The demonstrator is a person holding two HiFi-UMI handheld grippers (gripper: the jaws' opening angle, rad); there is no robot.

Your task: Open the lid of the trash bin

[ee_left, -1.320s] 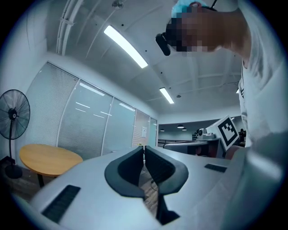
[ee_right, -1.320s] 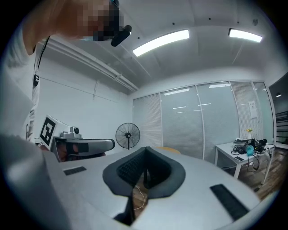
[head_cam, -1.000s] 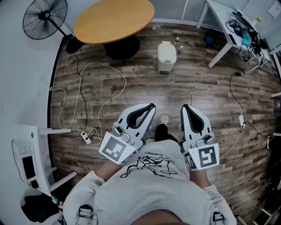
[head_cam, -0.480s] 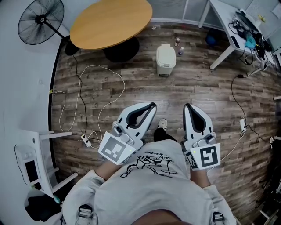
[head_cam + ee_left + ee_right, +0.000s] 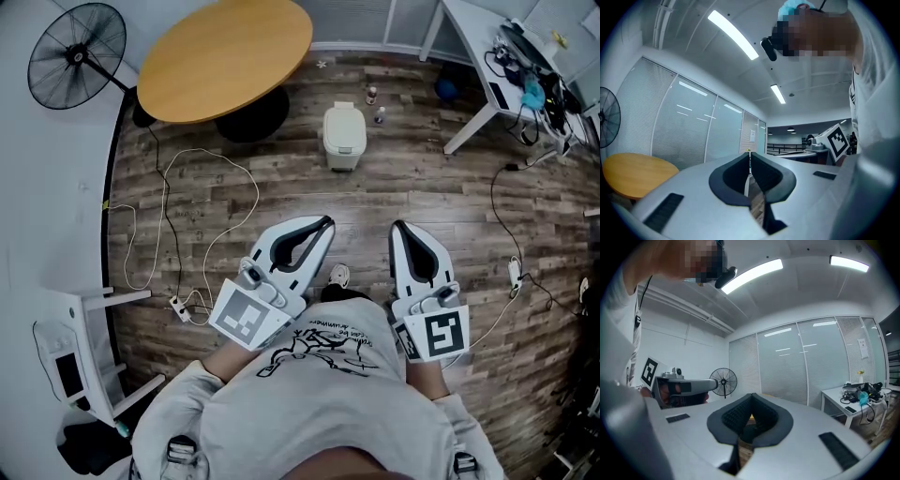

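Observation:
A small cream trash bin (image 5: 343, 137) with its lid down stands on the wooden floor, far ahead of me, just right of the round table. My left gripper (image 5: 325, 224) and right gripper (image 5: 397, 228) are held close to my chest, well short of the bin. Both point forward and slightly up. In the left gripper view the left gripper (image 5: 749, 153) has its tips together with nothing between them. The right gripper (image 5: 751, 395) in its own view is likewise shut and empty. The bin is hidden in both gripper views.
A round wooden table (image 5: 222, 58) stands left of the bin, a floor fan (image 5: 73, 56) further left. Two small bottles (image 5: 374, 97) sit behind the bin. A white desk (image 5: 506, 70) with clutter is at the right. Cables (image 5: 183, 220) and a power strip (image 5: 178, 307) lie on the floor.
The view has shifted: bin, table and fan have slid a little left and up in the head view. Both grippers keep their pose and stay shut.

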